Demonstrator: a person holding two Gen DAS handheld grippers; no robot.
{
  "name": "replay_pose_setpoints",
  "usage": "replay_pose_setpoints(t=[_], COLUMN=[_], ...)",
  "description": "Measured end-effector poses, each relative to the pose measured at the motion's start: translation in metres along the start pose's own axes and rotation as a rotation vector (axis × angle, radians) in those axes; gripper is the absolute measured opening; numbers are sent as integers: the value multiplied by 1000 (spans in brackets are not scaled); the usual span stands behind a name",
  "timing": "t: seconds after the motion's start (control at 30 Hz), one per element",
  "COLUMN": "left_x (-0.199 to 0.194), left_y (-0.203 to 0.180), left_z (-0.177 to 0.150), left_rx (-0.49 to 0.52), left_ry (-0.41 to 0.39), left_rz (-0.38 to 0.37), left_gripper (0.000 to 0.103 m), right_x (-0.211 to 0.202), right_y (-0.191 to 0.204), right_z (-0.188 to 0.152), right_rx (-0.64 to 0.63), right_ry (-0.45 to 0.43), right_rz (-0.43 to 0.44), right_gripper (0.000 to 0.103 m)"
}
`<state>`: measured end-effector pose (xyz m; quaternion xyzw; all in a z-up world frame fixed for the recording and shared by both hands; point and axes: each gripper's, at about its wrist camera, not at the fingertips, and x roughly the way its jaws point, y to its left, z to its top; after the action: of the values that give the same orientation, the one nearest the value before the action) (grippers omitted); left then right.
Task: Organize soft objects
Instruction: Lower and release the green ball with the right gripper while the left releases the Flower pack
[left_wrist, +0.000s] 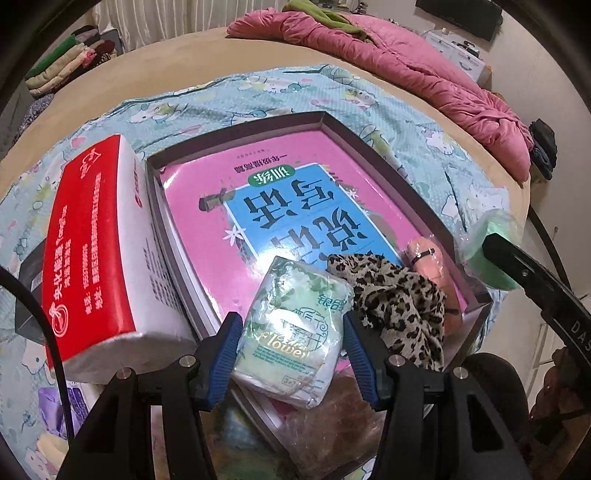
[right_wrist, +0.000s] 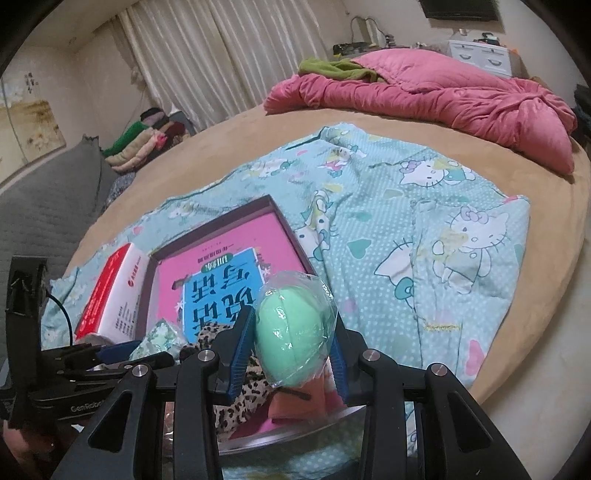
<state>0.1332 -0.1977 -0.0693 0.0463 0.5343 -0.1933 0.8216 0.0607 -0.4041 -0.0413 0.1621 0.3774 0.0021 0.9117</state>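
Note:
My left gripper (left_wrist: 291, 332) is shut on a green tissue pack (left_wrist: 295, 325) and holds it over the near edge of a shallow box (left_wrist: 236, 125). The box holds a pink book (left_wrist: 295, 192), a leopard-print cloth (left_wrist: 399, 295) and a peach soft item (left_wrist: 436, 273). My right gripper (right_wrist: 291, 339) is shut on a green sponge egg in clear wrap (right_wrist: 295, 332), above the box's near right corner. The box (right_wrist: 221, 218), the book (right_wrist: 221, 266) and the leopard cloth (right_wrist: 243, 384) show below it. The sponge also shows in the left wrist view (left_wrist: 487, 240).
A red and white tissue block (left_wrist: 99, 251) leans against the box's left side. All lies on a Hello Kitty sheet (right_wrist: 424, 206) on a tan bed. A pink quilt (right_wrist: 424, 96) is at the far side. Folded clothes (right_wrist: 144, 140) are piled at the left.

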Motion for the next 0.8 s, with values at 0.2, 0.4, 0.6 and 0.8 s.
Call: replay_pose_setpoints(t=[0.2,0.4,0.6,0.8], left_x=[2,2,3,3], left_y=[-2,-5,-6,-6], left_z=[-4,-6,-6,-6], left_rx=[8,30,37,43], left_ry=[3,-2,-1,0], left_rz=[0,16,21,24], left_gripper=[56,56,56,56], right_x=[7,14,21,27], right_y=[5,7,8,13], right_z=[-2,-3,-5,-5], right_rx=[-28,-40,-47,-68], right_ry=[23,45,77,94], right_rz=[-19,-35,-46,-58], right_gripper=[39,40,40,40])
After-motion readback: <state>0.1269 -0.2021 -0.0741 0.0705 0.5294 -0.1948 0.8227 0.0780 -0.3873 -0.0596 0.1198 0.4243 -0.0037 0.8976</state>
